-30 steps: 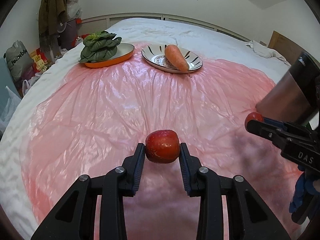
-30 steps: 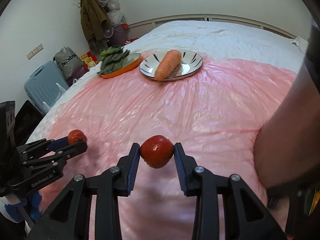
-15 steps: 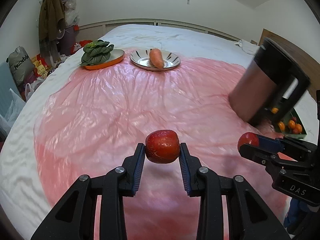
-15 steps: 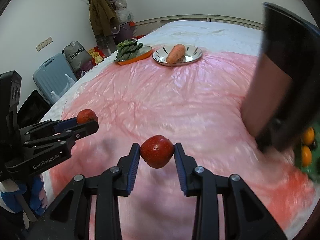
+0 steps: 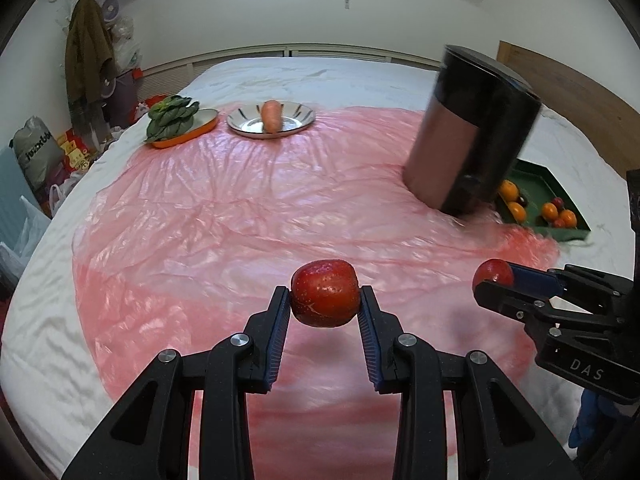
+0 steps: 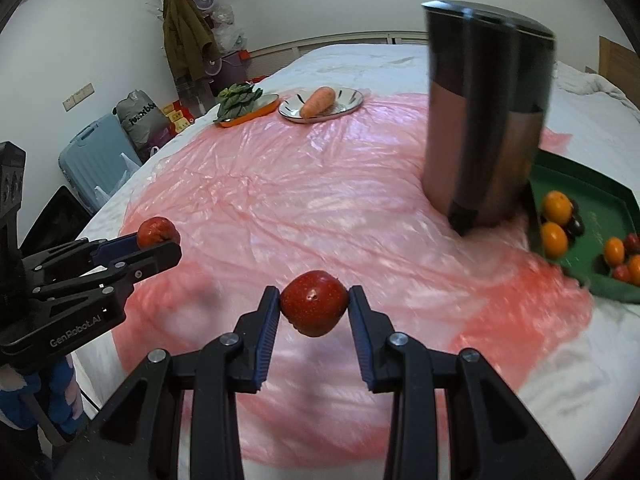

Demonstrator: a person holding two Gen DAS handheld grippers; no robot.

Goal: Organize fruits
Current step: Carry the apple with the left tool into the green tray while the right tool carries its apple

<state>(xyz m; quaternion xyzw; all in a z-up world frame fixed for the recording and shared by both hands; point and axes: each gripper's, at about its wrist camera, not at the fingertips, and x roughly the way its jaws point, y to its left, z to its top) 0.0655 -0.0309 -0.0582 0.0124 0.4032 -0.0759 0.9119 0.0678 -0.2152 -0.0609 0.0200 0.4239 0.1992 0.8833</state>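
— Item one?
— Red apple (image 5: 324, 299), clamped in my left gripper (image 5: 324, 312) above the pink plastic sheet (image 5: 240, 208).
— Item two?
— Second red apple (image 6: 313, 303), pinched in my right gripper (image 6: 313, 314); green fruit tray (image 6: 580, 184) sits beyond, beside the dark jug (image 6: 484, 120).

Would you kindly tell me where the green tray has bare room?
The green tray is bare along its far side. Oranges and small red fruits crowd its near edge, and the metal canister stands against its left rim.
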